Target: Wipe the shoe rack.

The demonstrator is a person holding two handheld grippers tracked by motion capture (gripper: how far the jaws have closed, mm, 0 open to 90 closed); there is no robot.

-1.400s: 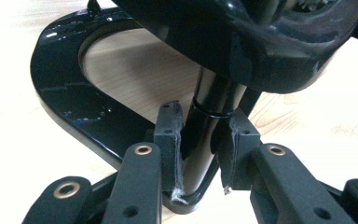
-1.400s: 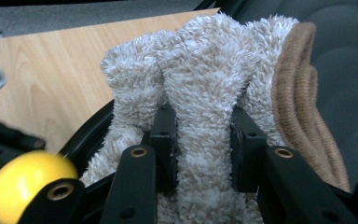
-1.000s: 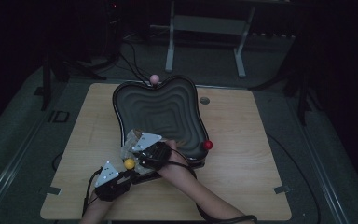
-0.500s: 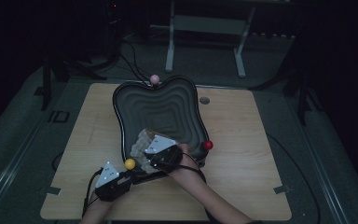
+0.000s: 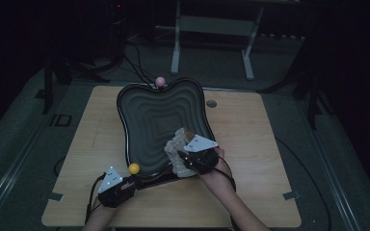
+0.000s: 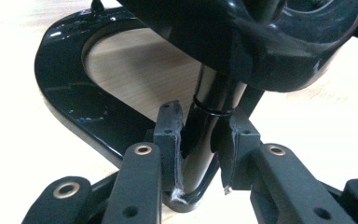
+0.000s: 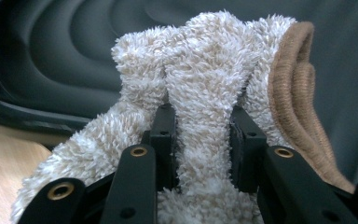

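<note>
Right gripper [image 5: 189,156] clamped on a fluffy sock [image 7: 200,93], over the tray's [image 5: 139,101] near-right rim. Left gripper [image 6: 200,154] closed around the tray's stand post [image 6: 209,116] at the near-left corner, steadying it. Sock carried to the tray, judged not yet released; lowering and letting go remain.

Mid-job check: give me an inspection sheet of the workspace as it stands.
Surface: wooden table, bare apart from the job's things.
Job's things: black ridged tray on a stand; fluffy cloth at the tray's near right rim.
Clutter: small round disc beside the tray.
Grippers: right gripper shut on the cloth; left gripper closed around the stand post.
Cables: black leads trail from the left gripper.
Surroundings: dark floor, metal frame behind the table.
</note>
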